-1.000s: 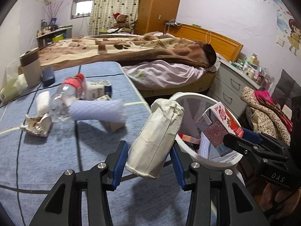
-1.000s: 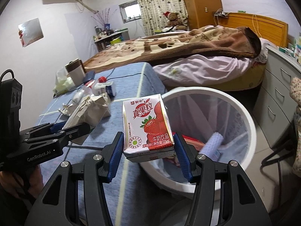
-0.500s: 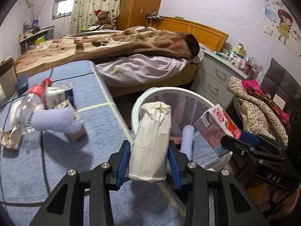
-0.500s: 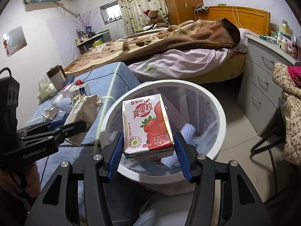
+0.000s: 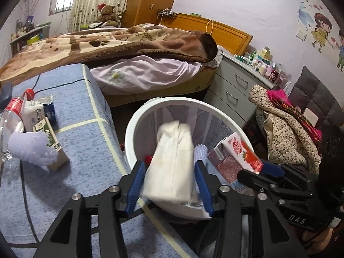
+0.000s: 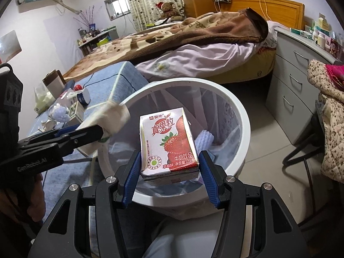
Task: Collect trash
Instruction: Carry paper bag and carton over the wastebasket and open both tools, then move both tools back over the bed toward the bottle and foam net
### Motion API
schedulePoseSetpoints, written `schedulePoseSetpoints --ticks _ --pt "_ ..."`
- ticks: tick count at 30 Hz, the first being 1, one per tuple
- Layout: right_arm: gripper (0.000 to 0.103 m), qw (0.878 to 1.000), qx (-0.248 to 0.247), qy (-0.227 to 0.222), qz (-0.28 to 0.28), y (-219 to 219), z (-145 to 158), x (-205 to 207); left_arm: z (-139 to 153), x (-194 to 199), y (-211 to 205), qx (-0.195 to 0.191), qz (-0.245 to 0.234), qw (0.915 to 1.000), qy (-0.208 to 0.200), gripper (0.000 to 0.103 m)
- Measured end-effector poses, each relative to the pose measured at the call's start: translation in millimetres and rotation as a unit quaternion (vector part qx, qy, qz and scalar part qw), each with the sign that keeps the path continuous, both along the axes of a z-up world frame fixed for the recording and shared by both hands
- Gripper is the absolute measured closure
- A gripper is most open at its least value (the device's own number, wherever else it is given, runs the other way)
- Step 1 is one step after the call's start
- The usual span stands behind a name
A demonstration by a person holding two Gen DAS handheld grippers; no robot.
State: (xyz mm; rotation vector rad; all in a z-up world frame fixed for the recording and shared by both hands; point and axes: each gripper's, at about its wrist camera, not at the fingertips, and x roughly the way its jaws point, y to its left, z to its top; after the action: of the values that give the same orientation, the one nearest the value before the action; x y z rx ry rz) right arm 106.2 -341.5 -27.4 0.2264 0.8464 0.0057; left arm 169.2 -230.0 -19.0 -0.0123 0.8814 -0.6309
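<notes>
Right now two bits of trash sit over the white bin (image 5: 129,137), each between a gripper's fingers. The left gripper (image 5: 169,185) has a cream paper bag (image 5: 172,163) between its blue pads; in the left wrist view there's a sliver of gap by the right-hand pad and the bag is blurred, so can't tell if it's pinched or loose. It stands roughly upright, folded top pointing away, above the near-left rim. From the right wrist view the same bag (image 6: 111,116) pokes past the left gripper's tips at the rim. The right gripper (image 6: 169,167) has a strawberry milk carton (image 6: 168,142) w/ Chinese print between its pads; small gaps show both sides, so can't tell whether it's clamped. It's upright, label to the camera, above the bin's opening.

Inside the bin: a clear liner, a white foam sleeve (image 6: 205,139), something red, mostly hidden.

Left of the bin is a blue-covered table (image 5: 75,99), its edge just beside the rim. On it: a clear bottle w/ red cap (image 5: 13,116), small cartons (image 5: 43,116), another foam net (image 5: 32,148). Beyond, a bed w/ brown blanket (image 5: 120,43); grey drawers (image 5: 236,86) to the right.
</notes>
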Motion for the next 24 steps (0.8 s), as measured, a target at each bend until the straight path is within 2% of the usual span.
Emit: schedulePoseSetpoints --ticks 4,7,24 --pt "0.047 1.0 -0.002 -0.005 -0.008 -3 2 -1 1 0 1 -0.006 0.0 1.0 -0.002 0.052" --pt "0.039 1.0 -0.005 -0.014 -0.009 -2 5 -2 4 -1 5 -0.012 0.004 0.9999 -0.005 0.052" --pt "0.039 1.0 -0.006 -0.022 0.009 11 13 -5 4 -18 39 -0.006 0.036 0.9993 -0.007 0.052"
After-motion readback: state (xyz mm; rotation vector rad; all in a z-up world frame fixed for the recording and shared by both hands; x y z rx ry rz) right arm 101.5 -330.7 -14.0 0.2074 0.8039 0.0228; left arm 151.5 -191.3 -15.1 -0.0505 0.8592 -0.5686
